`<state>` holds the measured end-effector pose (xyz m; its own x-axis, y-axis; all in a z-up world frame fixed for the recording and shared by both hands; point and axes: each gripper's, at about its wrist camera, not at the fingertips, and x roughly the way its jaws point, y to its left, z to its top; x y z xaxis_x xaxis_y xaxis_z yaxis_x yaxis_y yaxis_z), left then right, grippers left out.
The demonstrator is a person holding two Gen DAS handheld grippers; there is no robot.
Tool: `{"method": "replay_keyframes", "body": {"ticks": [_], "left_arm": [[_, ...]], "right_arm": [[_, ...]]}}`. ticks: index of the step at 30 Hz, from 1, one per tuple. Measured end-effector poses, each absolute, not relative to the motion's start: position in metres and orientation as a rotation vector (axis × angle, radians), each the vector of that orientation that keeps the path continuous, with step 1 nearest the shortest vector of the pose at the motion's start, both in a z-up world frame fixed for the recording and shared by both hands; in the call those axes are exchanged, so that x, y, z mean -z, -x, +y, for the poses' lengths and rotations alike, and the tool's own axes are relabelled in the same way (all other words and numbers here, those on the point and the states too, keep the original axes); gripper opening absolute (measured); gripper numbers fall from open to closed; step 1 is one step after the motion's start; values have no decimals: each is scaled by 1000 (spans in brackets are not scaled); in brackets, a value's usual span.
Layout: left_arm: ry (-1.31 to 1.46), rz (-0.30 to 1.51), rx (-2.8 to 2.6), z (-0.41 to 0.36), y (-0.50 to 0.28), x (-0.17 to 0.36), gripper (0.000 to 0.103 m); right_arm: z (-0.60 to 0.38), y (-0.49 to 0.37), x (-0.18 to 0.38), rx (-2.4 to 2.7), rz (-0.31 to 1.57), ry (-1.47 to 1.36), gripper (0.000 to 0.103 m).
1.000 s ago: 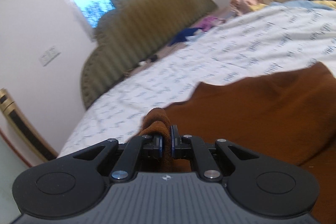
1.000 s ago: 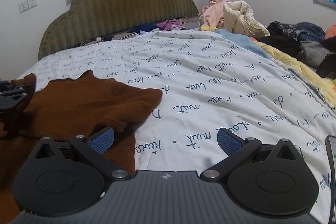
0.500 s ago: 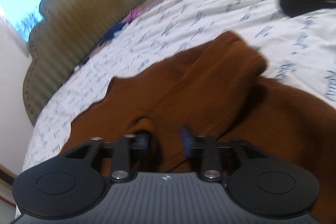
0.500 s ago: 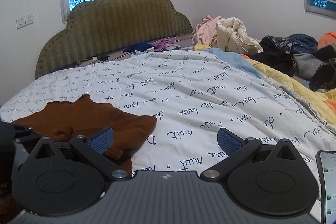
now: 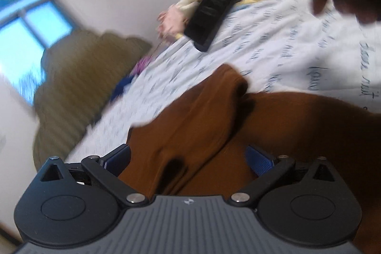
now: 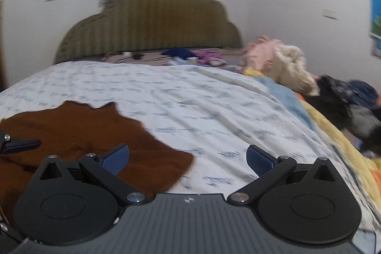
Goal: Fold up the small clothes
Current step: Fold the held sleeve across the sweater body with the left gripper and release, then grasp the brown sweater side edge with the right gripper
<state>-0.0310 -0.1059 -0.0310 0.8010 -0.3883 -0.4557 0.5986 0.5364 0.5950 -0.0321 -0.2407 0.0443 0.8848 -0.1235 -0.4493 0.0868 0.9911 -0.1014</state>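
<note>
While the left gripper (image 5: 188,156) spreads its jaws, a raised ridge of the brown garment (image 5: 273,130) lies between the pads, which no longer press on it. The right gripper (image 6: 187,157) stands wide apart over the quilt (image 6: 214,111), holding nothing, its left pad above the garment's edge. The garment sits on the quilt's near left part, one flap already laid over. A fold looks just released; the next move likely calls for finding a fresh edge or corner and pinching it cleanly. Blur hides finer detail.
</note>
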Motion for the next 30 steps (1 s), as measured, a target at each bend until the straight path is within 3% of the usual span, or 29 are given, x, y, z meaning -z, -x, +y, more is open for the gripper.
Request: {"method": "replay_keyframes", "body": {"ticks": [10,14,20,30], "left_arm": [[-641,465,188,7,-12,9,103],[-541,521,77,30,-29,4,103],[-304,630,30,56,-53,-6,103],[-271,639,16,52,-61,-7,103]], "right_arm": [[-100,10,-14,-203,369,567,100],[-62,-1,3,-306,422,676,80],[-36,-18,21,-371,487,711,61],[-54,-23,11,-454,573,417,32]]}}
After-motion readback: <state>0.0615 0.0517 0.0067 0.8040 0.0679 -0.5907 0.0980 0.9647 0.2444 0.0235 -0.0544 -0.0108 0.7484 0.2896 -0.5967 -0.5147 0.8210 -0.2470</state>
